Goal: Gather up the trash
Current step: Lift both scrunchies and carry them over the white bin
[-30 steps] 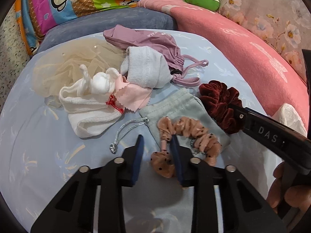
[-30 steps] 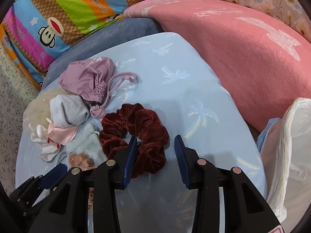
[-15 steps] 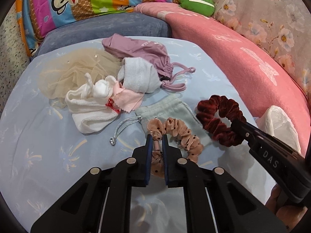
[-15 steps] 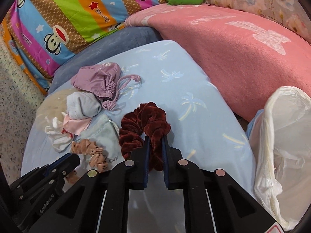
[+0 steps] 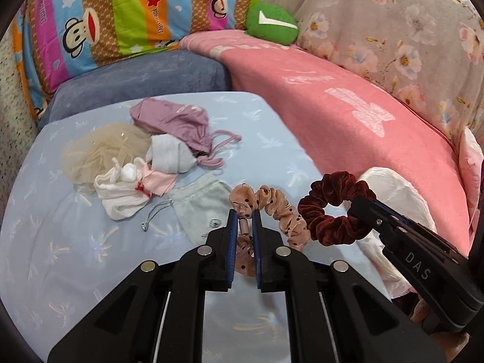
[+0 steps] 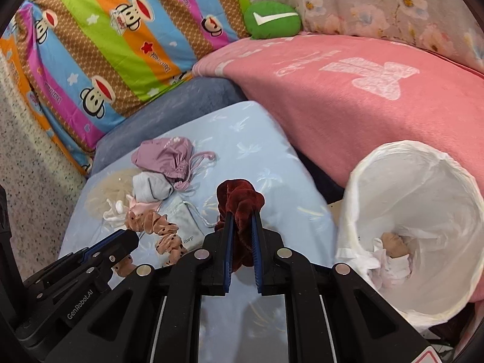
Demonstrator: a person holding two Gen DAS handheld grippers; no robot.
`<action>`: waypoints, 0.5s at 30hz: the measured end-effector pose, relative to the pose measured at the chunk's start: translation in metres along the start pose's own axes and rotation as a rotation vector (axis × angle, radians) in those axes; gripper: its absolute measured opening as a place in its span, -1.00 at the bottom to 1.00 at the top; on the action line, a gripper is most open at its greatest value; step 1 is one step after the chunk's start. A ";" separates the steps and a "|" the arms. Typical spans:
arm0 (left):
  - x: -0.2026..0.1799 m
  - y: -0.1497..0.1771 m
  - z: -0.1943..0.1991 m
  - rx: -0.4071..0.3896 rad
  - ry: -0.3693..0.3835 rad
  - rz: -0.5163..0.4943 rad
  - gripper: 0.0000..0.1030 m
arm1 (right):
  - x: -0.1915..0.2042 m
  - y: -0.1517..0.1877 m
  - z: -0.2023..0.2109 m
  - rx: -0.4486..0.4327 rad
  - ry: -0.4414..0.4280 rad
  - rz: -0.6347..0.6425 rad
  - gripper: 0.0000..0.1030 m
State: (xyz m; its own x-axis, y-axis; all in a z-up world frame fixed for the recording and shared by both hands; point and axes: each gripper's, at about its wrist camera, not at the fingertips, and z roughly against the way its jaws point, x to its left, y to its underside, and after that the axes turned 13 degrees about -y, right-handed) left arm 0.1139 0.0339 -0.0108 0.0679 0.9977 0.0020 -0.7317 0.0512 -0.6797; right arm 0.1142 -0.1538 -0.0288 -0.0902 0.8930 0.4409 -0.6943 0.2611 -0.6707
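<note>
The maroon scrunchie [image 6: 240, 208], clamped in the right hand-held gripper [image 6: 241, 233], may snag or slip short of the bin bag [image 6: 402, 227], while the left hand-held gripper [image 5: 243, 233] pinches the dotted scrunchie [image 5: 272, 208].

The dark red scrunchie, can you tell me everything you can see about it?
The dark red scrunchie is a ring of ruffled, velvety-looking fabric, deep maroon all over. The right gripper is shut on one side of it, squashing that part flat between the blue pads. In the left wrist view it hangs as an open loop lifted off the light blue sheet, beside the peach dotted scrunchie. Whether the two scrunchies touch is unclear. The white-lined trash bin stands open to its right.
</note>
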 end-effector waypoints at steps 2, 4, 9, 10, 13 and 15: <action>-0.008 -0.001 0.007 -0.012 0.007 -0.012 -0.81 | -0.006 -0.001 0.014 -0.020 -0.001 -0.012 -0.80; -0.018 -0.001 0.012 -0.023 0.015 -0.027 -0.81 | -0.013 -0.002 0.028 -0.042 -0.001 -0.025 -0.80; -0.042 -0.001 0.022 -0.040 0.039 -0.062 -0.81 | -0.033 -0.004 0.060 -0.094 0.017 -0.052 -0.80; -0.047 -0.001 0.024 -0.044 0.045 -0.070 -0.81 | -0.037 -0.005 0.065 -0.103 0.023 -0.060 -0.80; -0.063 -0.001 0.028 -0.054 0.056 -0.094 -0.81 | -0.052 -0.006 0.079 -0.127 0.037 -0.086 -0.80; -0.072 -0.002 0.029 -0.054 0.072 -0.105 -0.81 | -0.060 -0.005 0.088 -0.139 0.046 -0.096 -0.80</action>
State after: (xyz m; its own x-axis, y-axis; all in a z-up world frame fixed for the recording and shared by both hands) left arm 0.0914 -0.0370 0.0118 0.1916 0.9812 0.0238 -0.6809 0.1503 -0.7167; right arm 0.0607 -0.2410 0.0007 0.0067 0.8765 0.4814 -0.5927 0.3912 -0.7040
